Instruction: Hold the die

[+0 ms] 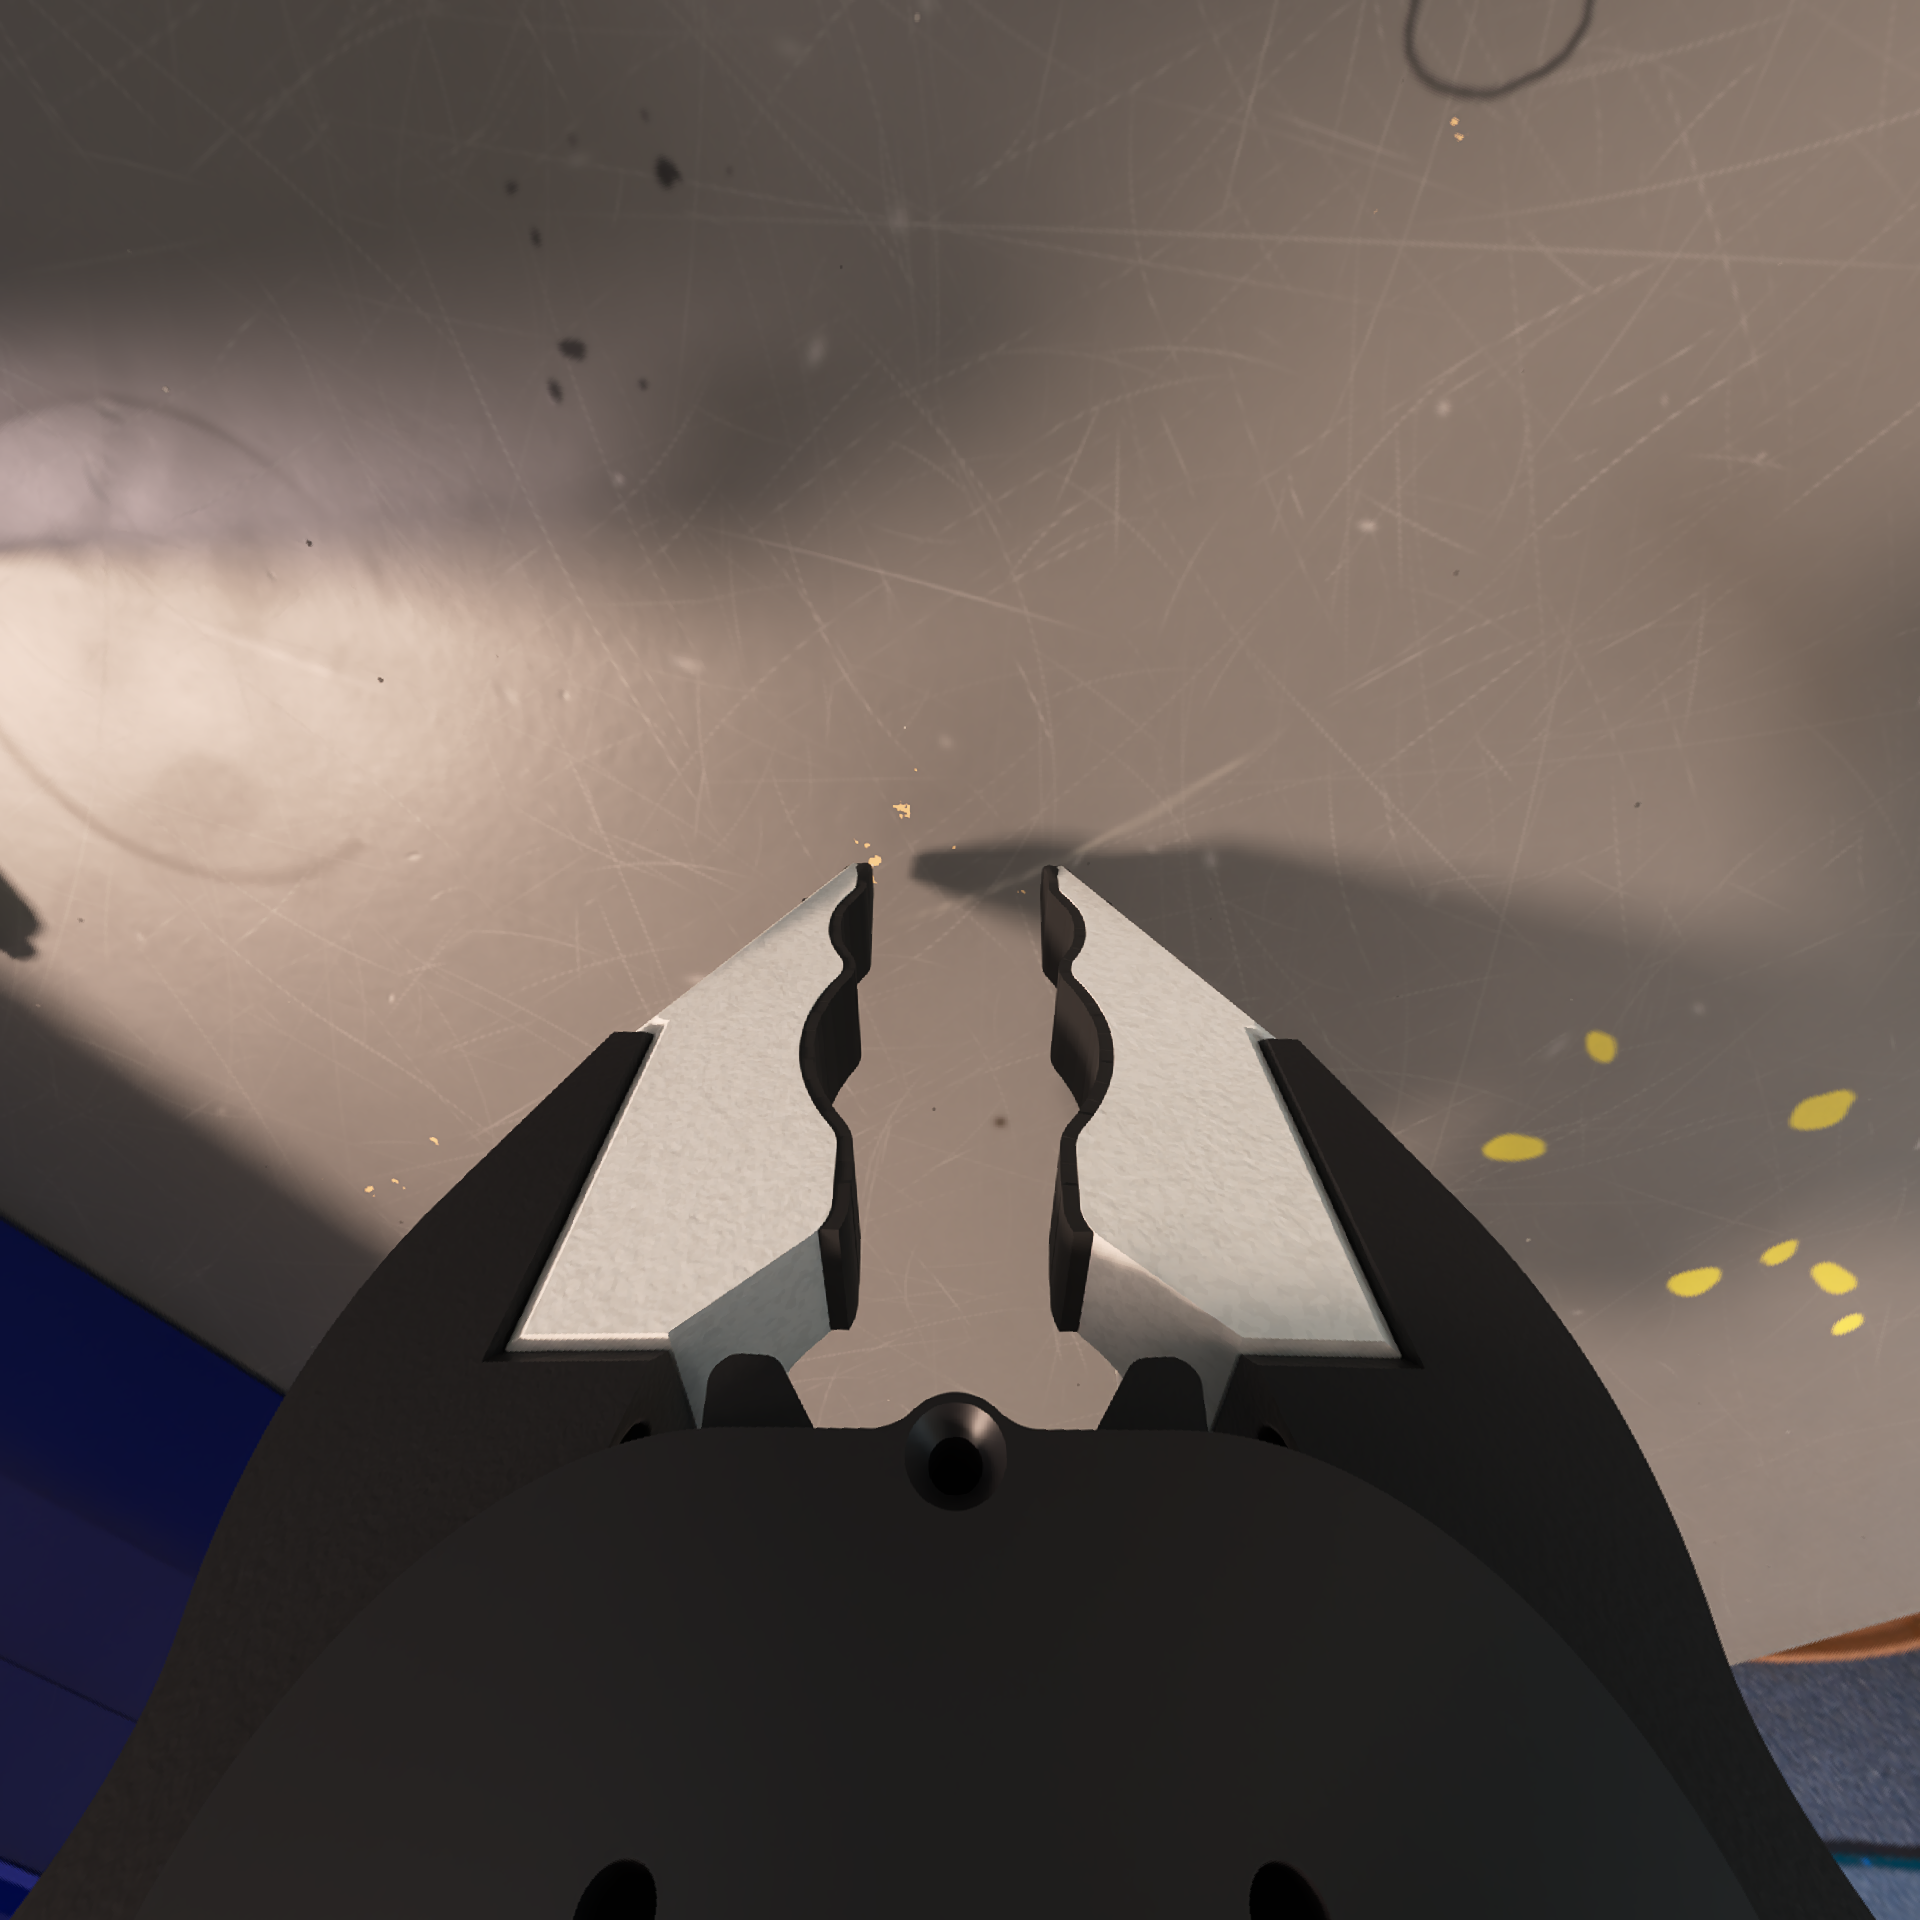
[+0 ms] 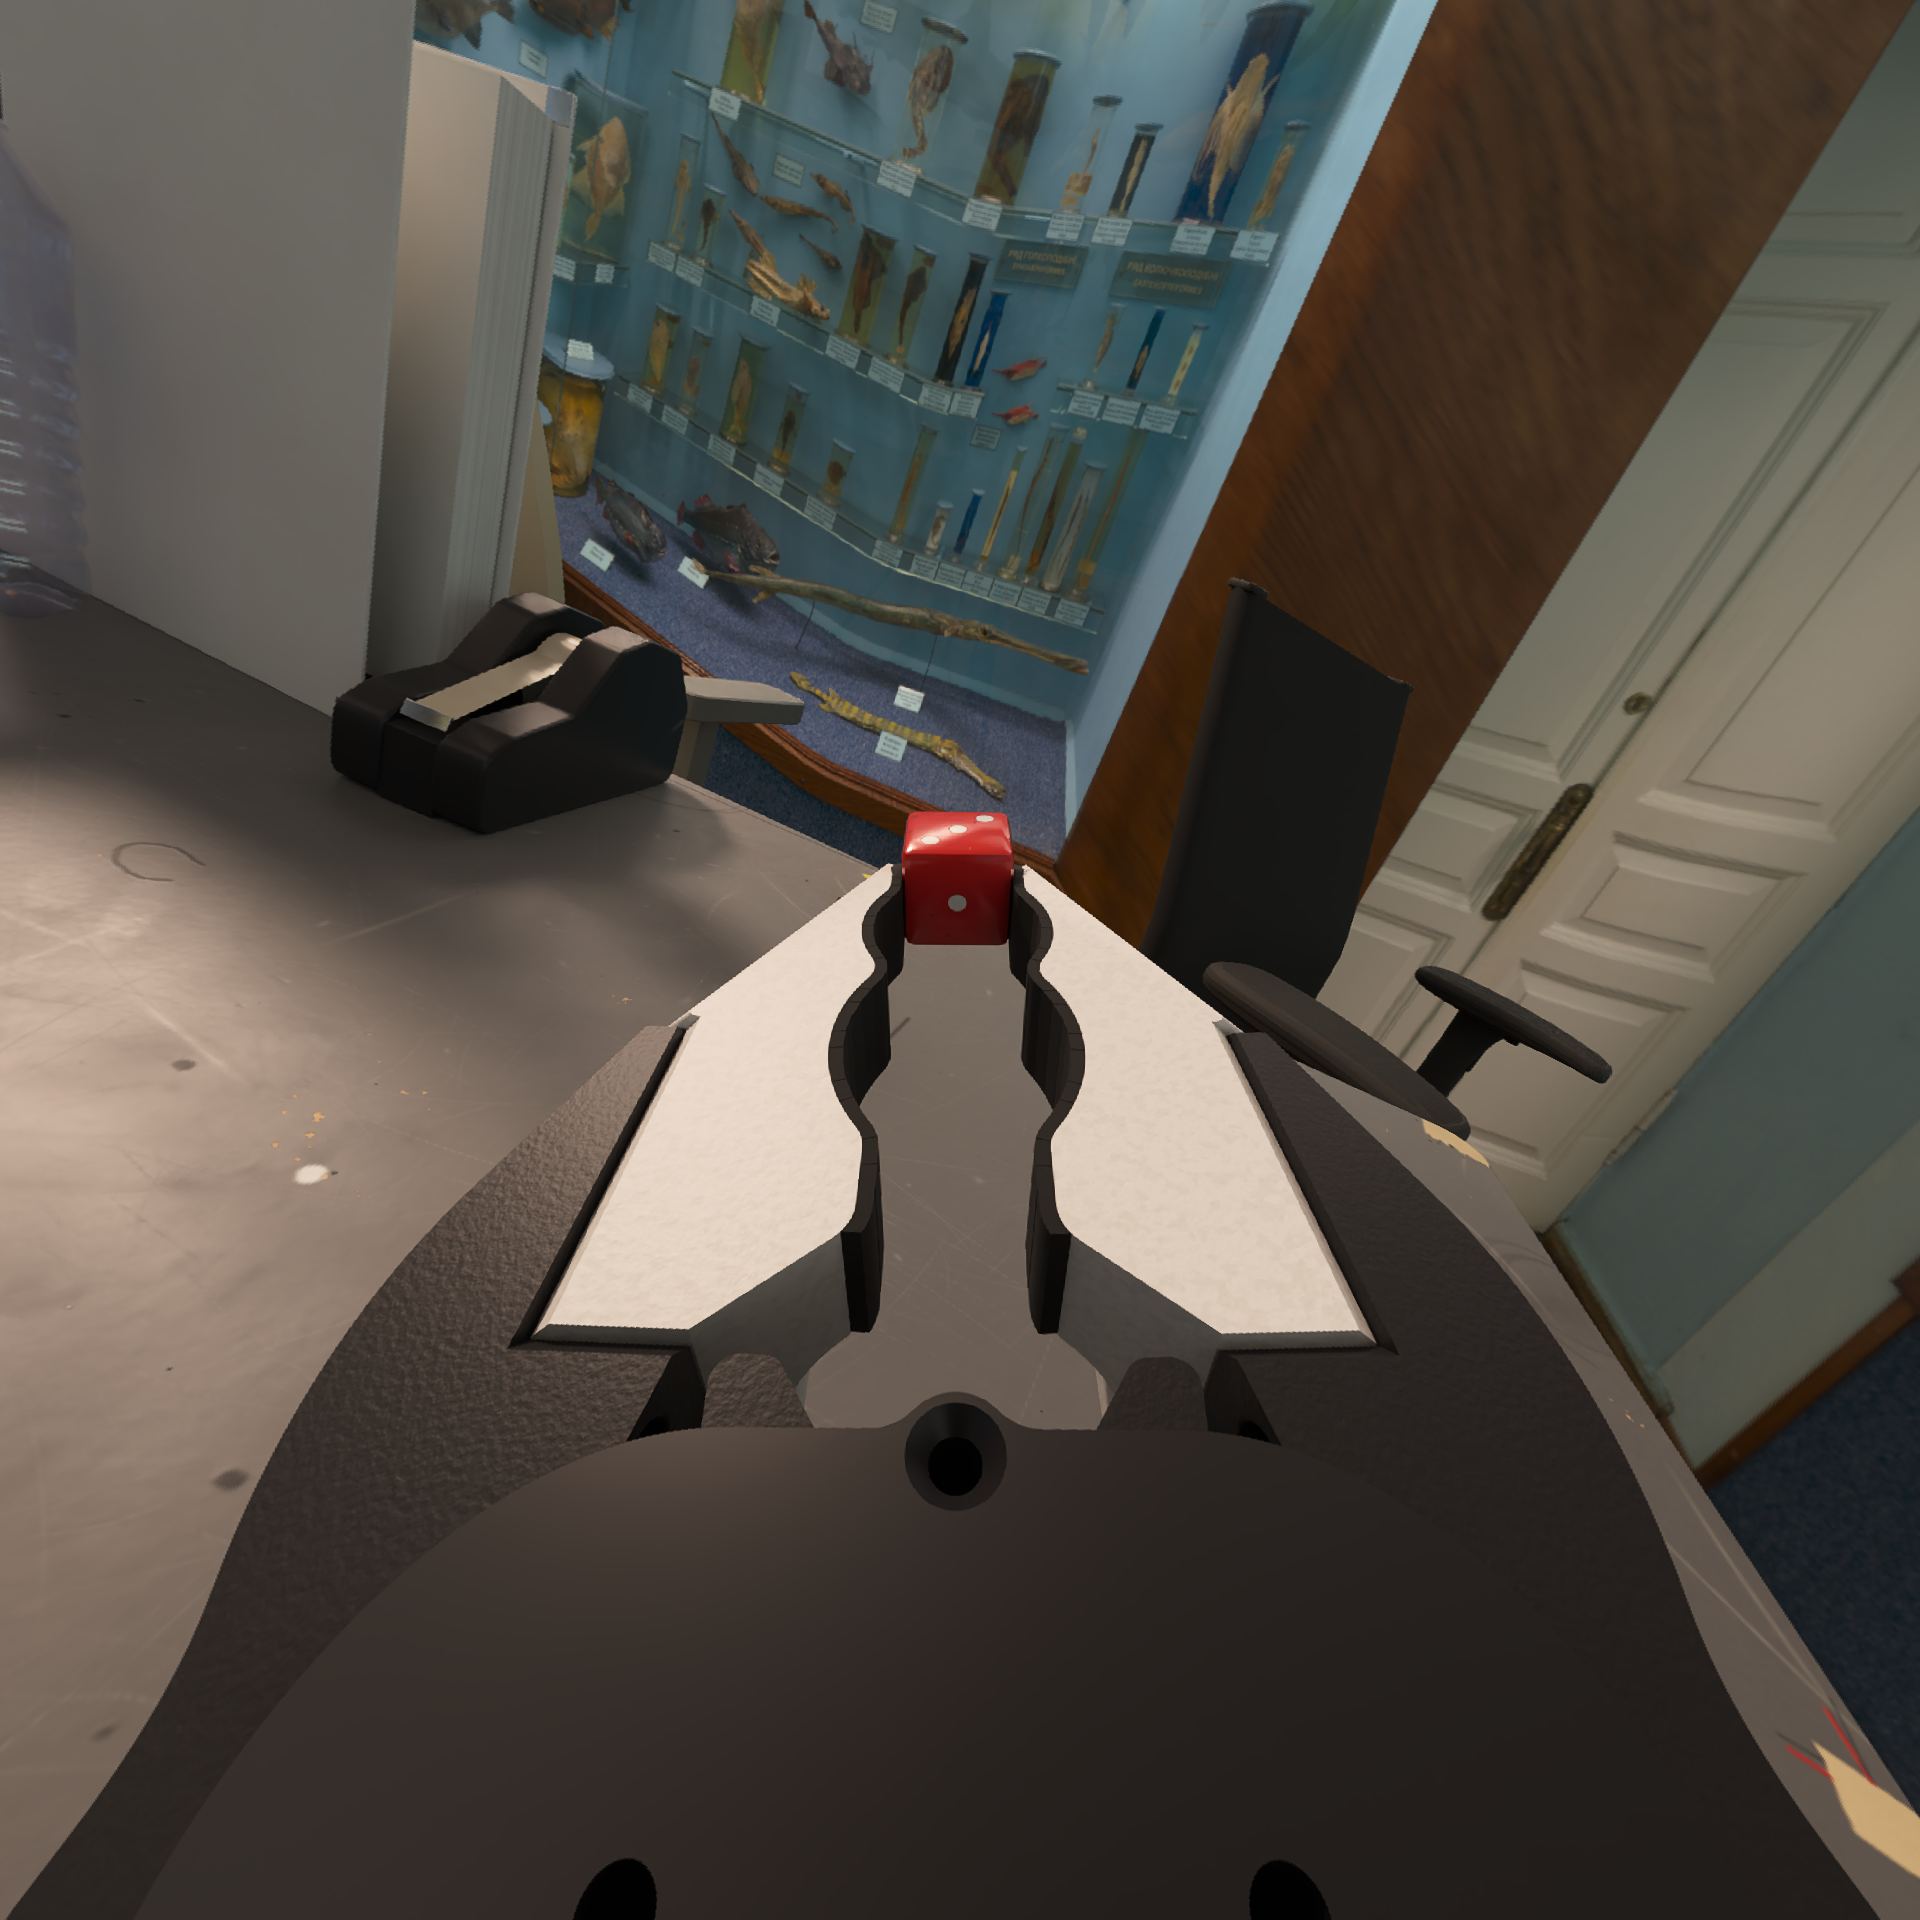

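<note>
A red die with white pips sits between the tips of my right gripper. The jaws are closed against its two sides, and it is held near the far edge of the grey table. My left gripper is open and empty, with its fingers pointing down at the scratched grey tabletop. The die does not show in the left wrist view. The left gripper also shows farther off in the right wrist view, low over the table at the back left.
A tall white panel stands at the back left of the table. A black office chair is beyond the table's far edge, with a glass display case and a white door behind it. Yellow paint spots mark the tabletop.
</note>
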Controlling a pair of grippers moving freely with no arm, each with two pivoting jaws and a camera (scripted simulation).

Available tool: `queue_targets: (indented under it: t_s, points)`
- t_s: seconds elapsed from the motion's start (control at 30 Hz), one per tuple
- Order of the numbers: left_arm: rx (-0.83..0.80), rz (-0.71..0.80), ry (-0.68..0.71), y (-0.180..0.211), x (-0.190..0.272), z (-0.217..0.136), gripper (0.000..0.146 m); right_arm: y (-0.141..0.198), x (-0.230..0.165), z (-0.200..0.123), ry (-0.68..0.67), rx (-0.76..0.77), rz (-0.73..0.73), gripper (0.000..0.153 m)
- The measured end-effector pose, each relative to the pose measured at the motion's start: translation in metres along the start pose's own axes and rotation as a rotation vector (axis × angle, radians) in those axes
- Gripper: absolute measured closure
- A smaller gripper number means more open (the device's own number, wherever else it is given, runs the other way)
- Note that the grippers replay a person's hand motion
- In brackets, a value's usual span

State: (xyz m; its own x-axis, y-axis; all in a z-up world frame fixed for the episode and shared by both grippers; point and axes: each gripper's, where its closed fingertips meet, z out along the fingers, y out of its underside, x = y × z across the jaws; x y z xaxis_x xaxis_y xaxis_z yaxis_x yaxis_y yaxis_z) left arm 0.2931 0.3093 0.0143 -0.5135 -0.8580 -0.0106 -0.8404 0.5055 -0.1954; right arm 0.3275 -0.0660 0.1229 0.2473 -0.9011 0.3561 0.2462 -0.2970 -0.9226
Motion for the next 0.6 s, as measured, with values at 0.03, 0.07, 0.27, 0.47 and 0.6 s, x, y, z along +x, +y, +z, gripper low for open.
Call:
queue_targets:
  t_s: [0.03,0.07,0.27,0.47,0.6]
  points:
    - [-0.007,0.000,0.000,0.000,0.000,0.001,0.115,0.000,0.000,0.000,0.000,0.000,0.000,0.134]
    - [-0.016,0.004,-0.005,0.001,-0.001,0.001,0.117,0.000,0.000,0.000,0.000,0.000,0.001,0.134]
    - [-0.052,0.037,-0.006,0.001,0.002,0.002,0.129,0.000,-0.001,0.000,-0.005,0.000,0.002,0.134]
    - [-0.036,0.187,-0.073,0.001,0.000,-0.010,0.140,-0.001,-0.002,0.000,-0.007,0.002,0.002,0.134]
    - [0.054,0.206,-0.161,-0.004,-0.007,-0.038,0.143,-0.001,-0.002,0.000,-0.008,0.003,0.003,0.134]
